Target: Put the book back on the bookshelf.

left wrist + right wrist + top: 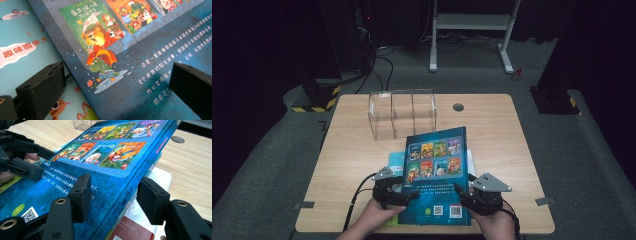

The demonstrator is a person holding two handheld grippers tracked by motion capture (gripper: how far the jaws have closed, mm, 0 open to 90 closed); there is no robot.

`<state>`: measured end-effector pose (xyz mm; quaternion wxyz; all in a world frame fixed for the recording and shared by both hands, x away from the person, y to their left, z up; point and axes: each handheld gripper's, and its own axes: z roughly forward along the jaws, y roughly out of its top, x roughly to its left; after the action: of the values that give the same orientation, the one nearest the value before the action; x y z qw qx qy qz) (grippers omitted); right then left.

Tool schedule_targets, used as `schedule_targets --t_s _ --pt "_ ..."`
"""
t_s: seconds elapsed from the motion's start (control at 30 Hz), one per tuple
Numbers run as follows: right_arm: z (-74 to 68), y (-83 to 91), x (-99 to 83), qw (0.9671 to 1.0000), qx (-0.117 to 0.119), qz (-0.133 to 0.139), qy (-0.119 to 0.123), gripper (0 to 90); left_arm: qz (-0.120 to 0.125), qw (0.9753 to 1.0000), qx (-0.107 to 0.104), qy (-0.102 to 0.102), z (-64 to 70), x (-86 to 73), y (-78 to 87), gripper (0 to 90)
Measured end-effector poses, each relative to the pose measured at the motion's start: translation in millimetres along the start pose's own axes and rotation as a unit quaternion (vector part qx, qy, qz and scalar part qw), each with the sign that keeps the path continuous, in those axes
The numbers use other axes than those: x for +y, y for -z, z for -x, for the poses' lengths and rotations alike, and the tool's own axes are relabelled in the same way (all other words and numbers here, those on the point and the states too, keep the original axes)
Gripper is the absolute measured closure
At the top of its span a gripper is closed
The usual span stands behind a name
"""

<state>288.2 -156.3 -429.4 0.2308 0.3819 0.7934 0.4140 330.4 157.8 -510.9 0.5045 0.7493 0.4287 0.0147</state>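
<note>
Tongs astride QR-coded blue book

Blue book between open fingers

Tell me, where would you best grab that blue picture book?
By its long side edges near the person, one hand-held gripper on each side. The blue book is thin, flat and wide, tilted up off the stack, so both edges are exposed for jaws to straddle.

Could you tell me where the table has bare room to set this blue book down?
Bare wood lies left of the book stack, below the clear organizer, and along the right side of the table past the blue book. The near middle, around both grippers, is crowded.
</note>
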Motion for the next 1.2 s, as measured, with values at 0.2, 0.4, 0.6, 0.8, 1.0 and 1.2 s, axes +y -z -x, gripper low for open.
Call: schedule_targets --t_s 0.2,0.4,0.6,0.8,1.0,1.2 --pt "-3.2 1.9 3.3 0.9999 -0.001 0.011 0.013 45.9 -0.002 0.9998 -0.016 0.013 -3.4 0.6 1.9 0.7" --pt "-5.9 -0.4 5.6 0.9996 0.005 0.014 0.023 45.9 -0.006 0.9993 -0.031 0.018 -2.5 0.9 3.4 1.5" --pt "-2.9 -3.7 5.3 0.9998 0.008 0.010 0.013 46.2 0.002 0.9998 -0.015 0.014 -1.1 2.4 10.5 7.8" --pt "-1.3 -7.0 5.6 0.9999 0.004 0.015 0.005 47.2 0.042 0.9990 0.014 0.000 1.6 6.3 21.0 19.1" --pt "0.7 -8.5 7.0 0.9996 0.001 0.028 -0.008 49.7 0.068 0.9974 0.025 -0.003 1.9 7.8 27.3 26.3" --pt "-1.4 -5.7 9.5 0.9990 -0.007 0.044 -0.002 50.7 0.099 0.9946 0.032 -0.001 4.4 7.9 33.0 31.6"
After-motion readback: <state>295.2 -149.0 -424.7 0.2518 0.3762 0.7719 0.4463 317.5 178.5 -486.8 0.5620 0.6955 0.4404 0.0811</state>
